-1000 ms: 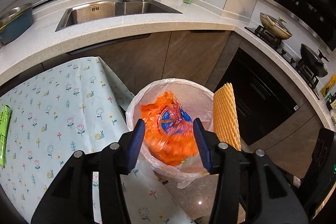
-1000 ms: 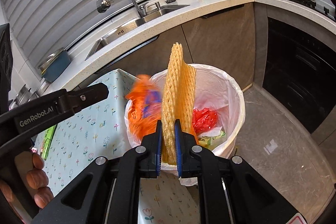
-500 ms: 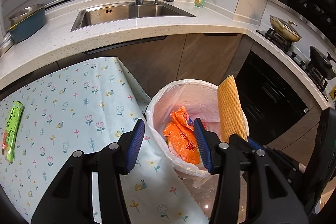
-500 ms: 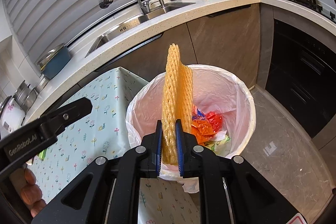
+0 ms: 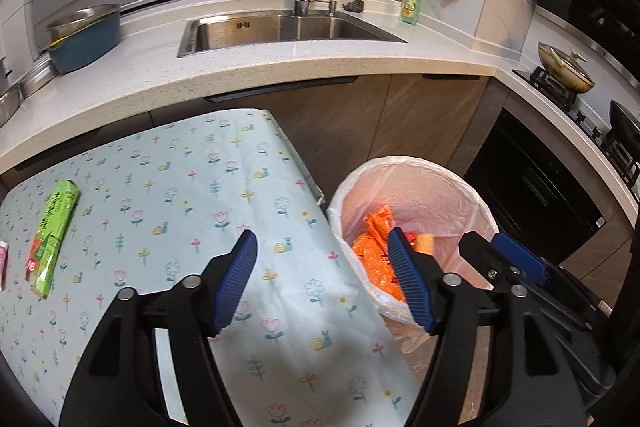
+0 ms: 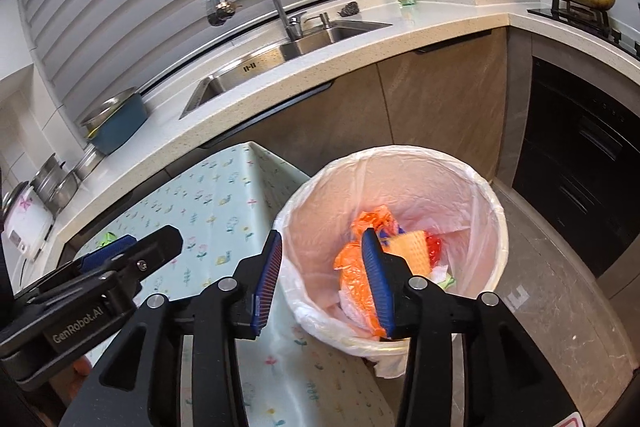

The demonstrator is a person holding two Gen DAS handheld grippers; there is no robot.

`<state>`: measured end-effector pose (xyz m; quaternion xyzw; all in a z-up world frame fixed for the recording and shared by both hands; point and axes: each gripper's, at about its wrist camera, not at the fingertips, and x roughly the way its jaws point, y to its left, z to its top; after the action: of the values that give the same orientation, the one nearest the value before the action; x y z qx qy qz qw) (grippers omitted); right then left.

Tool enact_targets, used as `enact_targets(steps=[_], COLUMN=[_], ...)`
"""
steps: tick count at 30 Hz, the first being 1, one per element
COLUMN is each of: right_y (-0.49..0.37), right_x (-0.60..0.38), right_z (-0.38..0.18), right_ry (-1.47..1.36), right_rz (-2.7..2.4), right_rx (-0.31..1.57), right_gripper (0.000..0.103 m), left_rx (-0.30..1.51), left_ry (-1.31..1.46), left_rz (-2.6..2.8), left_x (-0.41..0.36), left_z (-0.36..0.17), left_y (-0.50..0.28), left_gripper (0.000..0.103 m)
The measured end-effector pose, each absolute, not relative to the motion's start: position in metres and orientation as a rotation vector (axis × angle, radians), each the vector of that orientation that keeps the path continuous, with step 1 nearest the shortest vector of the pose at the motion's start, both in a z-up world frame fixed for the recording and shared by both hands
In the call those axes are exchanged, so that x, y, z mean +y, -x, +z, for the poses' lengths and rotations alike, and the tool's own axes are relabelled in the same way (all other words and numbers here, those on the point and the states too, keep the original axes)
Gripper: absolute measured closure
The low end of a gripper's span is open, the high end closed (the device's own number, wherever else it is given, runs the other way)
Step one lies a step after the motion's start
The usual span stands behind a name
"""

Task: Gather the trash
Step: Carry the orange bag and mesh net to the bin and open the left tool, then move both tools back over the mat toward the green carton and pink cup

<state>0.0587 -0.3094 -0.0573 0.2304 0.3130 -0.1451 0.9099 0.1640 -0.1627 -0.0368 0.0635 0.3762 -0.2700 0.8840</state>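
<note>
A white-lined trash bin (image 6: 486, 203) (image 5: 476, 203) stands on the floor beside the flowered table. Inside lie an orange plastic bag (image 6: 352, 279) (image 5: 374, 247) and the yellow foam net (image 6: 414, 253) (image 5: 425, 243), with red scraps (image 6: 434, 245). My right gripper (image 6: 324, 279) hovers over the bin's near rim, its jaws opening with nothing between them. My left gripper (image 5: 322, 279) hangs over the table's right edge, its jaws also opening and empty. A green wrapper (image 5: 54, 233) lies at the far left of the table (image 5: 200, 187), with a pink item (image 5: 2, 263) at the edge.
A kitchen counter with a steel sink (image 5: 280, 31), tap, blue basin (image 5: 86, 39) and green soap bottle (image 5: 411, 1) runs behind. A stove with pans (image 5: 564, 67) and a dark oven (image 5: 536, 183) are on the right. Grey floor (image 6: 560, 299) lies around the bin.
The right gripper opened and the yellow foam net dropped into the bin onto the orange bag. The left gripper opened wider and moved left over the table.
</note>
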Motion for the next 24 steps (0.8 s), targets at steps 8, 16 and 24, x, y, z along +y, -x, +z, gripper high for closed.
enact_targets(steps=[8,16,24], right_y=[-0.069,-0.083,-0.103], right_x=[-0.268,-0.226,-0.173], right_z=[-0.045,-0.035,-0.038], right_ry=[-0.439,-0.4,-0.355], right_rz=[-0.242,-0.188,-0.124], right_rx=[0.643,0.648,0.676], right_gripper=[0.054,0.051,0.046], left_rx=[0.766,0.751,0.753], left_ry=[-0.098,-0.038,-0.004], left_rz=[-0.492,-0.396,-0.283], left_x=[-0.112,-0.048,0.019], left_z=[-0.027,-0.022,-0.032], left_y=[-0.166,-0.175,-0.184], left_gripper=[0.036,0.033,0.026])
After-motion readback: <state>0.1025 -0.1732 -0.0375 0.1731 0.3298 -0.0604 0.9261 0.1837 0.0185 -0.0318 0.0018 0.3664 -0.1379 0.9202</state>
